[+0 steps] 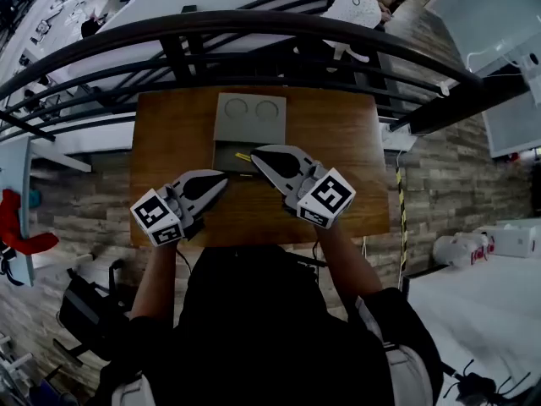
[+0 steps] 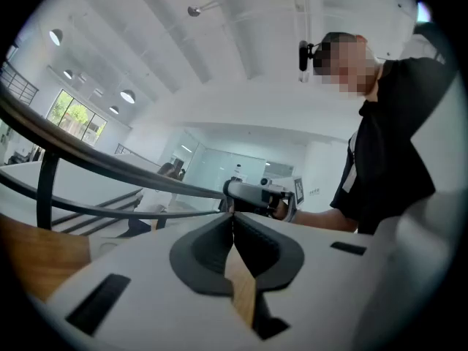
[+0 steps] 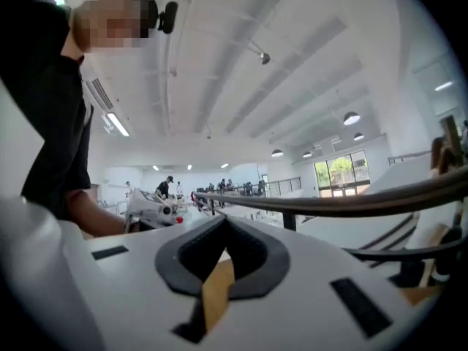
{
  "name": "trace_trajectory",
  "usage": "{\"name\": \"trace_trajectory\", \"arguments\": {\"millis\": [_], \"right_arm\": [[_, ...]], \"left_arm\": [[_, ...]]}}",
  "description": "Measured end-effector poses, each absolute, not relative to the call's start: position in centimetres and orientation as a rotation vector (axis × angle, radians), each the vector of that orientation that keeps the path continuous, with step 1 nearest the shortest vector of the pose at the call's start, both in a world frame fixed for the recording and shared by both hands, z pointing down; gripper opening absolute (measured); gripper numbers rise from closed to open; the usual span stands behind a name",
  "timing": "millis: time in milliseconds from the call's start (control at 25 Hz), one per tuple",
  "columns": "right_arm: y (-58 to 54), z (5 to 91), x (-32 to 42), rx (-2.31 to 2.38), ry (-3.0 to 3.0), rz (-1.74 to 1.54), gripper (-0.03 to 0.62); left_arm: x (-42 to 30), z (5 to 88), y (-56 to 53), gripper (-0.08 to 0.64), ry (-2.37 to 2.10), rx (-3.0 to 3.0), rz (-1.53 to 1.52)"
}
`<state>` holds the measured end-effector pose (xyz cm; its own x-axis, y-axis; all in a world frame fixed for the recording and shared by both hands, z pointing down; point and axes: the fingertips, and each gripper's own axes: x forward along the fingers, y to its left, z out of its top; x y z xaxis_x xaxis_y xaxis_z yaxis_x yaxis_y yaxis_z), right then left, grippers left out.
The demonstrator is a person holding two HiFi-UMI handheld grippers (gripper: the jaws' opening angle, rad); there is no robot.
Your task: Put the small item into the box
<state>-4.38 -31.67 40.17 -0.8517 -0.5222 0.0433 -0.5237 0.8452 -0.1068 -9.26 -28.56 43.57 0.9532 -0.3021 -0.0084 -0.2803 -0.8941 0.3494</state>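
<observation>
The small item (image 1: 243, 156) is a thin yellow sliver lying in the dark open part of the box (image 1: 221, 161). It sits just beside the tip of the right gripper (image 1: 255, 154). It is too small in the head view to tell whether the tip touches it.

The box is grey and sits at the middle of the wooden table (image 1: 338, 134), towards the far edge. Its lid (image 1: 249, 117) is folded back away from the person and shows two round outlines on its face.

The right gripper reaches over the near right corner of the box. In the right gripper view its jaws are pressed together at the tip (image 3: 223, 221), with nothing visible between the black pads (image 3: 252, 258); only the table's wood shows through the gap behind them.

The left gripper (image 1: 221, 178) sits lower and to the left, over bare table just in front of the box, with its tip pointing towards the box's near left corner. In the left gripper view its jaws likewise meet at the tip (image 2: 232, 218) and nothing is clamped between them.

Each gripper carries a marker cube at its rear, close to the person's forearms. A dark curved railing (image 1: 254, 25) runs beyond the far edge of the table.
</observation>
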Motion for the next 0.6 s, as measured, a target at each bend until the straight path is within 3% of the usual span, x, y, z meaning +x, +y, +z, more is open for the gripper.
{"name": "trace_trajectory", "arguments": {"millis": [200,600], "right_arm": [[-26.8,37.6,-2.9,0.857,-3.177,0.227,0.011],[-15.5,40.5,-2.7,1.021,-3.106,0.386,0.011]], "left_arm": [[-9.3,41.8,-26.1,0.015,-0.366,2.812,-0.099],[-10.5,43.1,-15.6,0.015,-0.254,2.779,-0.191]]}}
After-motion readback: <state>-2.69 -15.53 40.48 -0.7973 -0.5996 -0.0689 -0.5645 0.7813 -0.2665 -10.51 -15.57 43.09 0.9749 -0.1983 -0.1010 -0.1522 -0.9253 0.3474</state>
